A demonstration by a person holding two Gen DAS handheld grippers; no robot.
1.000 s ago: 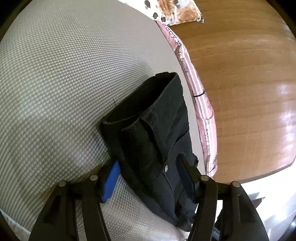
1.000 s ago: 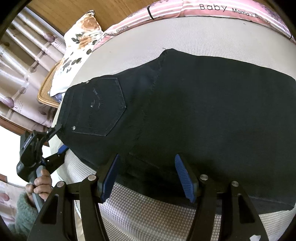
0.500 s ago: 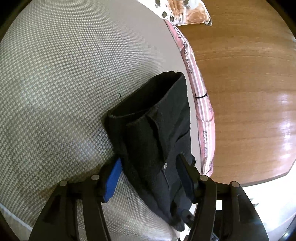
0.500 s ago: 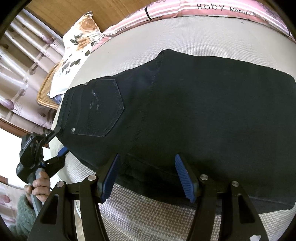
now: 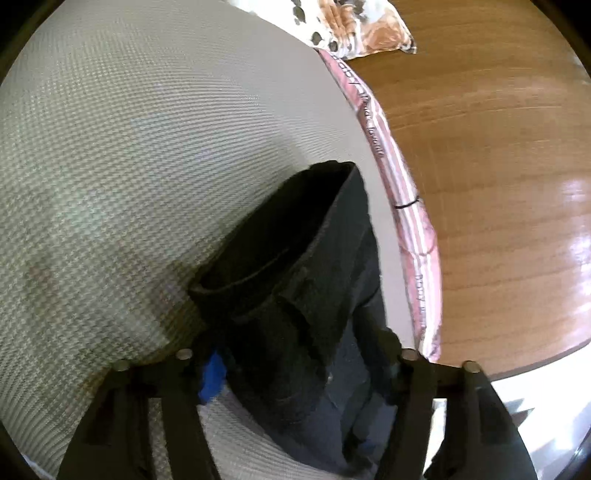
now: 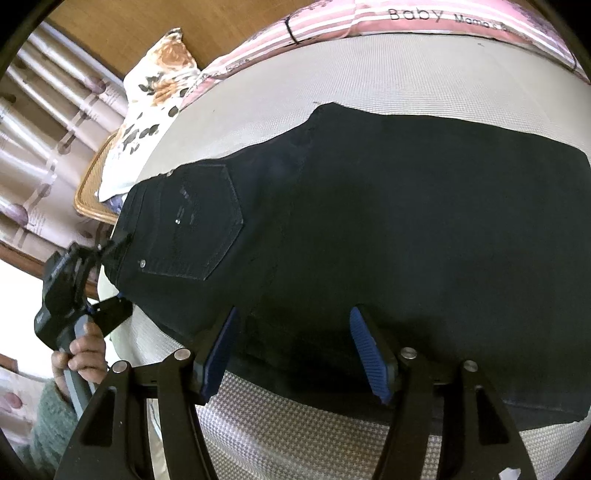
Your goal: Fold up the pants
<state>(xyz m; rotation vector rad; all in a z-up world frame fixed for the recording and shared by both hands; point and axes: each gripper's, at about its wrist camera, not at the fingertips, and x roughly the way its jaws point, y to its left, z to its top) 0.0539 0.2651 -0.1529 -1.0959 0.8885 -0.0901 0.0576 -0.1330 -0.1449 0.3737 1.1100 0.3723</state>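
Black pants [image 6: 369, 221] lie folded lengthwise on a grey woven mattress [image 6: 295, 435], back pocket up, waistband to the left. My right gripper [image 6: 295, 350] is open, its blue pads either side of the pants' near edge. My left gripper [image 5: 303, 369] is open with the waistband [image 5: 295, 295] between its jaws; the cloth fills the gap and hides the right pad. In the right wrist view the left gripper [image 6: 110, 273] sits at the waistband's end, held by a hand.
A pink striped blanket [image 6: 369, 22] runs along the mattress's far edge. A floral pillow [image 6: 155, 96] lies at the corner by a wicker tray [image 6: 92, 192] and curtains. The wooden floor [image 5: 498, 184] lies beyond the mattress.
My left gripper has moved forward onto the waistband, which now sits deeper between its jaws. My right gripper has hardly moved.
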